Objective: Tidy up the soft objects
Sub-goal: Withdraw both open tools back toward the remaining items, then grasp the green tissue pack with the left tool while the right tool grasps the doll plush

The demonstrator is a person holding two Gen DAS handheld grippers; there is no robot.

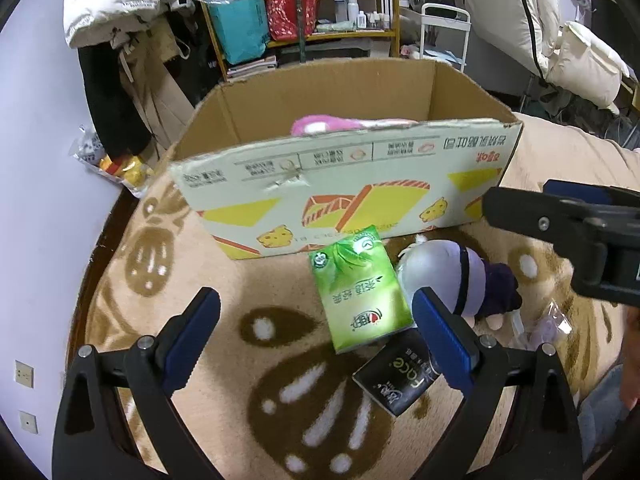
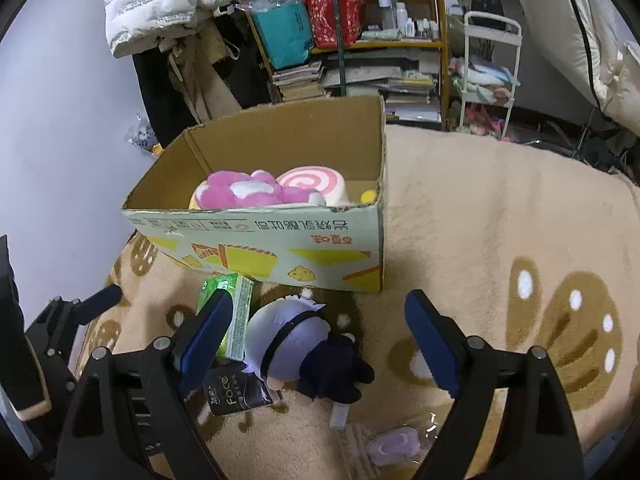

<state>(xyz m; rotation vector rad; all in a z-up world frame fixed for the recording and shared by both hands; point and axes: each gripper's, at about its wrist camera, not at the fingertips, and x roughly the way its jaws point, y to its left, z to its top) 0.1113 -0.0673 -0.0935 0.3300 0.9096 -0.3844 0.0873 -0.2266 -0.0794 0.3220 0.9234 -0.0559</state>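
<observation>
Both grippers, left and right, hang with jaws spread above the black "Face" tissue pack beside the green tissue pack.

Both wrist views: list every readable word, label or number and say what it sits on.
"Face": black tissue pack, also legible in the left view.
Green tissue pack: Chinese characters and a round logo, upside down, too blurred to quote.
Cardboard box: upside-down red and black Chinese print, too distorted to quote.
White jacket: rows of grey lettering, too small to read.

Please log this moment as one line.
left gripper open | right gripper open | doll on blanket | box part-filled
</observation>
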